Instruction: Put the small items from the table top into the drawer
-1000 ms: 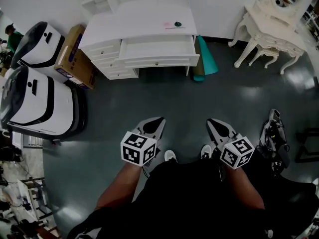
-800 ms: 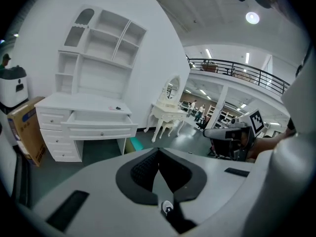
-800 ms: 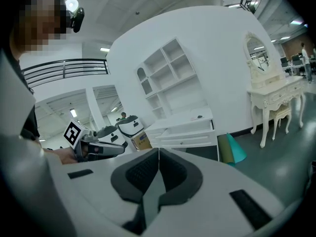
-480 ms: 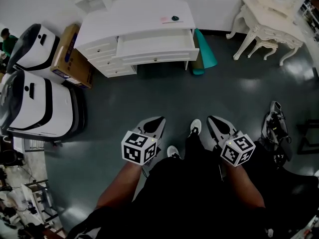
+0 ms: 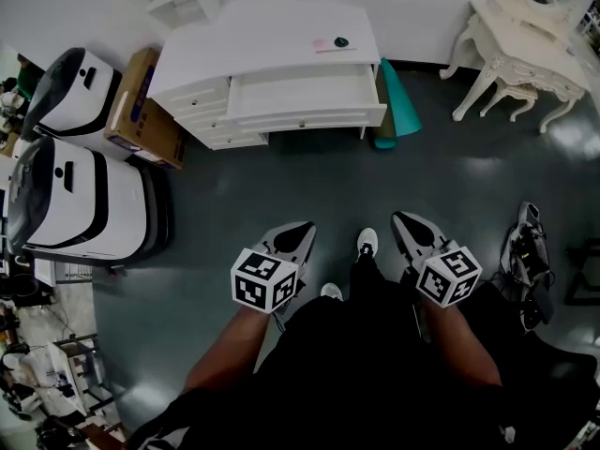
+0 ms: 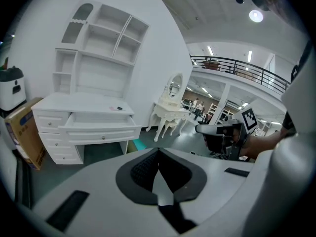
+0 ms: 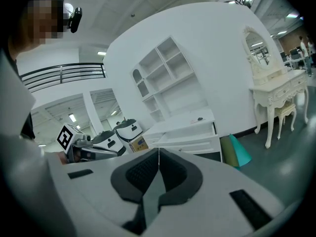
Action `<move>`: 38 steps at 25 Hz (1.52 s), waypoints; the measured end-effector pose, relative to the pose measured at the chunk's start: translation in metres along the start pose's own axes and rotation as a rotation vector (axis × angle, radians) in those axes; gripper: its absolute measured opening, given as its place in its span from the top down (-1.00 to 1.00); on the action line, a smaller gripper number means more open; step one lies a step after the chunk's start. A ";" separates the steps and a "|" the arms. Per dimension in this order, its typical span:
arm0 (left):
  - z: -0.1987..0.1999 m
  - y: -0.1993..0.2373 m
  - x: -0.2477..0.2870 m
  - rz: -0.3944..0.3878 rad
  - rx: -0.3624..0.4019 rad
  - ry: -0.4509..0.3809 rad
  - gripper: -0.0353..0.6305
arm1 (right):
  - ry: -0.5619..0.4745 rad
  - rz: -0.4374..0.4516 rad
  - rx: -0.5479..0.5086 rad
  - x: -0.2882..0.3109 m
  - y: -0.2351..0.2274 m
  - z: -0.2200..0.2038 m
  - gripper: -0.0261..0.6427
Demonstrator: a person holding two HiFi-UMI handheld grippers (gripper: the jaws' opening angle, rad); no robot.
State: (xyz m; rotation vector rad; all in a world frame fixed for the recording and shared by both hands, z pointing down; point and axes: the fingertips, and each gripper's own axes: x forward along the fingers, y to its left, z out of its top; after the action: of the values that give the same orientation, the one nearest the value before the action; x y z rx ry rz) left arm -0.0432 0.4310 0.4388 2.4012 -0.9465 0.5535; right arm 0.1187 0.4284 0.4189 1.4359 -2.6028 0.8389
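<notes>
I count two grippers of mine, left gripper (image 5: 302, 227) and right gripper (image 5: 399, 219), one desk (image 5: 253, 36), one open drawer (image 5: 305, 90), seemingly two small items (image 5: 340, 42), two white machines (image 5: 70, 200), one cardboard box (image 5: 141, 111).

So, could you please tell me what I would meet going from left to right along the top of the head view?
White machines, cardboard box, white desk with its open drawer, teal roll, dressing table.

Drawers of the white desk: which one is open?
The wide drawer beneath the table top, pulled out; the small drawers stacked beside it are shut.
</notes>
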 end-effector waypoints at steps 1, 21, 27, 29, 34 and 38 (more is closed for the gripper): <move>0.006 0.003 0.005 0.003 0.002 -0.002 0.88 | 0.000 0.004 -0.004 0.006 -0.005 0.006 0.85; 0.131 0.067 0.122 0.117 -0.027 -0.049 0.88 | 0.030 0.126 -0.078 0.121 -0.124 0.123 0.85; 0.142 0.081 0.143 0.154 -0.079 -0.052 0.88 | 0.045 0.154 -0.078 0.136 -0.152 0.132 0.85; 0.144 0.081 0.150 0.158 -0.080 -0.048 0.88 | 0.048 0.153 -0.067 0.136 -0.161 0.133 0.85; 0.145 0.085 0.161 0.161 -0.098 -0.041 0.88 | 0.070 0.153 -0.045 0.141 -0.173 0.126 0.85; 0.147 0.092 0.167 0.159 -0.105 -0.030 0.88 | 0.058 0.150 -0.044 0.147 -0.176 0.132 0.85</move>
State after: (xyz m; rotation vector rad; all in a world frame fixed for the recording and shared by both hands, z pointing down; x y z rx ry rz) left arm 0.0314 0.2027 0.4381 2.2601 -1.1572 0.5132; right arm 0.2035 0.1780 0.4262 1.1994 -2.6935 0.8195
